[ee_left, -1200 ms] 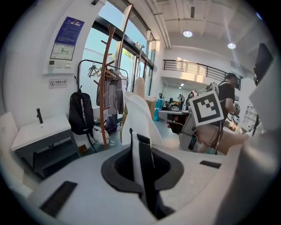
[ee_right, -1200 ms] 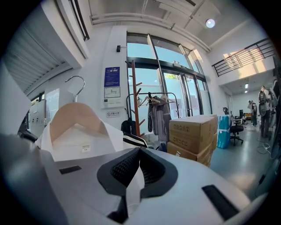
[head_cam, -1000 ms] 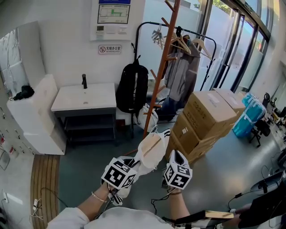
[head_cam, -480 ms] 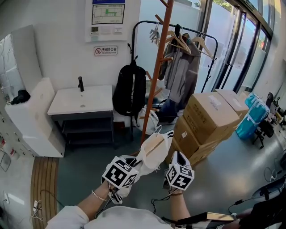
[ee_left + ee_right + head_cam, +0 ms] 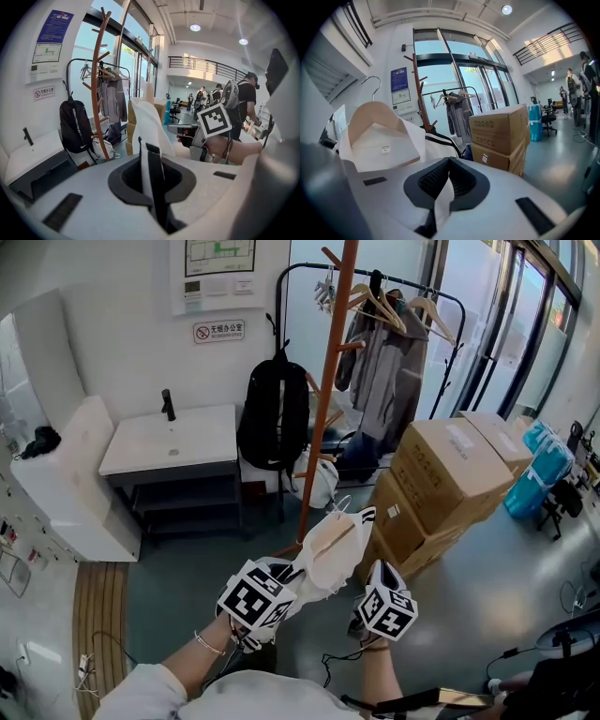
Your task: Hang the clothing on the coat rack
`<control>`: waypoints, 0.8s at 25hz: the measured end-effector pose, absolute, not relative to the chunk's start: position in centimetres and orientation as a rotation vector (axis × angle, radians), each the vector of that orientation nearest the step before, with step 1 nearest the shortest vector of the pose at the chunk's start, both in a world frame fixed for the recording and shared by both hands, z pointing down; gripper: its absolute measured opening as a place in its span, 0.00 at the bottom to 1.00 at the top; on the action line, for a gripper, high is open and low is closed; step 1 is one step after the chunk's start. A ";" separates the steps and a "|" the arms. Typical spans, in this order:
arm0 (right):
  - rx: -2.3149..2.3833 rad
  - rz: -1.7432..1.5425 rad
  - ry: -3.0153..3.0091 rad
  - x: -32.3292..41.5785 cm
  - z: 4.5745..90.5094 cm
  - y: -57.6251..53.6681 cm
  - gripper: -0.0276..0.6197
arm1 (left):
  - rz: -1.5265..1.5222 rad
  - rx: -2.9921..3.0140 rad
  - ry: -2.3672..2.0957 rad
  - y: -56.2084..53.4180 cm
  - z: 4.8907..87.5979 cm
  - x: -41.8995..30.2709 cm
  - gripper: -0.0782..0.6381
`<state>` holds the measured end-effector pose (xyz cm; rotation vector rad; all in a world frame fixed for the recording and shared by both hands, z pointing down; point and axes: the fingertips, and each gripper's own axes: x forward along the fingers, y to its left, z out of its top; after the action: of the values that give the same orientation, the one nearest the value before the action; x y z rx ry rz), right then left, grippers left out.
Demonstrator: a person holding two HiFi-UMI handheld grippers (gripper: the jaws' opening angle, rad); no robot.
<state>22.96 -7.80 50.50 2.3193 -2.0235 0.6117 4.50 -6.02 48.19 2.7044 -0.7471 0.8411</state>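
Note:
A white garment (image 5: pixel 330 549) with black-striped trim hangs on a wooden hanger (image 5: pixel 375 117) between my two grippers. My left gripper (image 5: pixel 284 580) is shut on a fold of its white and black fabric (image 5: pixel 149 154). The right gripper (image 5: pixel 373 581) is shut on a white edge of the same garment (image 5: pixel 442 194). The hanger's metal hook (image 5: pixel 371 86) points up. The brown wooden coat rack (image 5: pixel 324 399) stands straight ahead on the floor, its pegs angled upward. It also shows in the left gripper view as the coat rack (image 5: pixel 95 93).
A black backpack (image 5: pixel 274 413) hangs beside the rack's pole. Behind it a black clothes rail (image 5: pixel 403 287) carries a grey jacket (image 5: pixel 389 367). Stacked cardboard boxes (image 5: pixel 452 474) stand at the right, a white sink table (image 5: pixel 173 442) at the left. People (image 5: pixel 243 98) stand far off.
The view has drawn a little closer to the coat rack. Both grippers and the garment have risen slightly and shifted right. Both grips are unchanged.

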 end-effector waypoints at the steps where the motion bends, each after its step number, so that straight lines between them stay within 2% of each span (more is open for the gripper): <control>1: 2.317 0.615 -2.018 23.0 50.7 -8.0 0.08 | 0.841 2.702 -0.742 -6.3 48.4 4.6 0.14; 20: 2.406 0.607 -1.926 26.0 50.6 -18.1 0.08 | 0.850 2.736 -0.597 -16.8 49.3 7.5 0.14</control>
<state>25.99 -18.08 50.61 2.4062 -1.9255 0.6067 7.50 -16.84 49.28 2.7361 -0.5970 0.8499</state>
